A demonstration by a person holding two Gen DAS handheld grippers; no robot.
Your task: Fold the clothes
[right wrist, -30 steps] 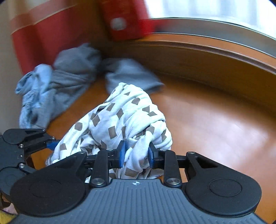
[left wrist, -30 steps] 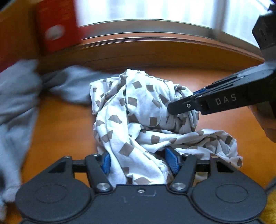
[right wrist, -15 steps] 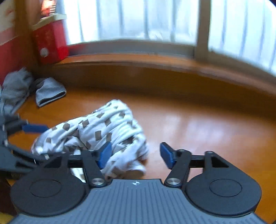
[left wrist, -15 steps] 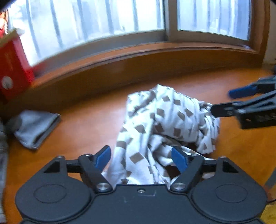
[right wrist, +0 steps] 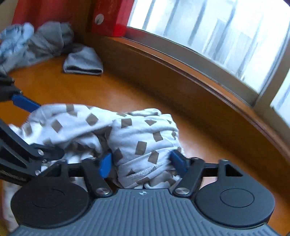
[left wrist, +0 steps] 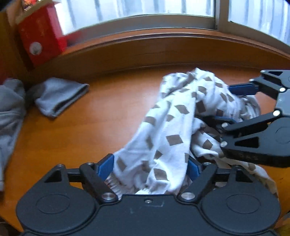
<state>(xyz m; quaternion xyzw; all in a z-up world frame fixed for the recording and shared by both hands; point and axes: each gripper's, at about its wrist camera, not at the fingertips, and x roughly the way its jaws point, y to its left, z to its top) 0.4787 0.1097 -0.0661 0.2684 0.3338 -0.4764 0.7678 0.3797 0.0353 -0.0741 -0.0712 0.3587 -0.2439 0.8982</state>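
Left wrist view first: your patterned garment (left wrist: 174, 127) sits bunched in a heap on the wooden table (left wrist: 101, 123), white with brown diamonds, and nothing about it reads as folded. It runs in a long ridge from right between your left gripper (left wrist: 150, 168) fingers up and away to the right, where the right gripper (left wrist: 226, 105) comes in from the side. Your left blue pads (left wrist: 106, 167) stand wide apart with a thick roll of cloth filling the gap, so they bracket the fabric rather than pinch it.

Over on the right wrist view, same story: the garment (right wrist: 126, 132) lies straight ahead and to the left, a hemmed edge sitting between the right gripper (right wrist: 141, 162) pads, which are also spread wide. The left gripper (right wrist: 27, 127) pokes in from the left edge. Both tools are on the heap, one at each end of that ridge (neither is nearer).

Further out, grey clothes (left wrist: 59, 96) lie well apart by a red box (left wrist: 39, 34) near the window (left wrist: 145, 7).
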